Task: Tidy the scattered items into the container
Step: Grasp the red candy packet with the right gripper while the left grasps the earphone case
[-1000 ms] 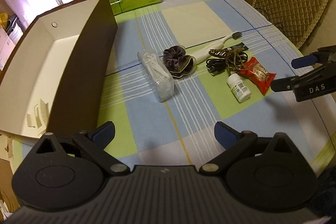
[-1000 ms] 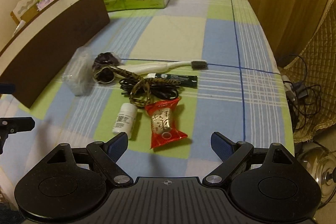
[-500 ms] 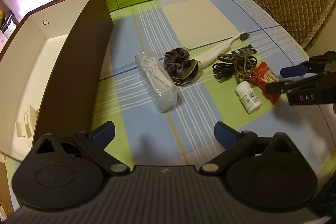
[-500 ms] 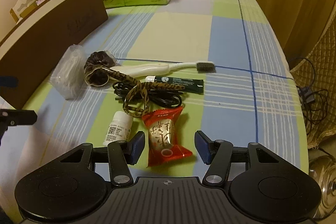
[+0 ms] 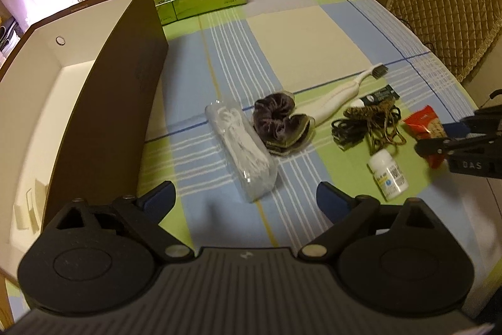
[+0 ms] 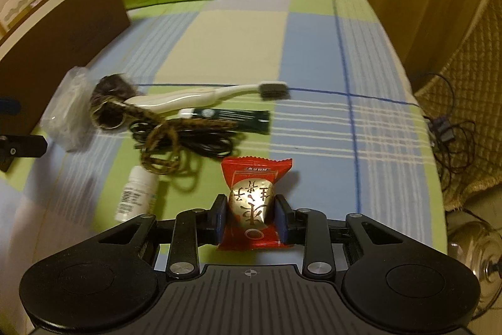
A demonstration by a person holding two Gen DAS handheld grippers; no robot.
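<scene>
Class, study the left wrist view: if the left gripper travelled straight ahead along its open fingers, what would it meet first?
Probably the clear plastic bag of white items, lying directly ahead of the left gripper; depth is uncertain.

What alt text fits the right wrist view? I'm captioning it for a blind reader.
The right tool is closed on a red snack packet on a checked tablecloth. Beyond lie a white bottle, black cable, toothbrush and brown box.

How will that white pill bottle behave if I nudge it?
The white pill bottle lies on its side on the checked tablecloth, so it probably rolls sideways. It looks small and hard, likely light and stiff. Smooth plastic may slip; the right gripper is occupied anyway.
</scene>
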